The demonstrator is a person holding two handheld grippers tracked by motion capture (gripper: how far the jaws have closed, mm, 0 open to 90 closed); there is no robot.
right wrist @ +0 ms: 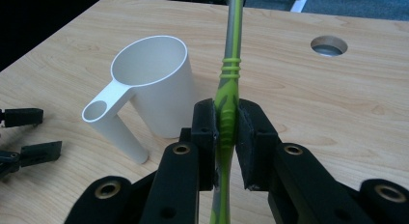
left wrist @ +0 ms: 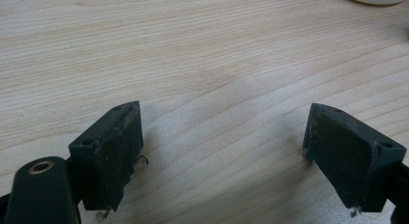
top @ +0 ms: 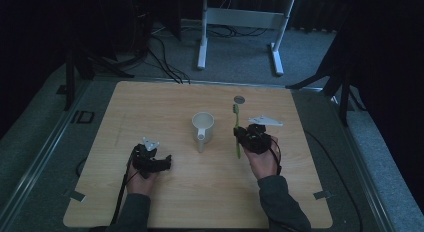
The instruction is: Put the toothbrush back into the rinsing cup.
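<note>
Pale wood table (top: 165, 104) is filling the scene, dark floor and cables lying beyond it. Right gripper (right wrist: 226, 132) is clamping a green toothbrush (right wrist: 226, 96) by its handle, jaws pressing it from both sides, brush lying along the tabletop just right of the white cup (top: 203, 126). Left gripper (left wrist: 222, 137) is resting low over bare wood, jaws standing wide apart and holding nothing, left of the cup.

Pale matt wood-grain table (top: 165, 99), smooth white plastic-looking cup (right wrist: 154, 84), green rubbery-looking toothbrush (right wrist: 227, 105) handle
</note>
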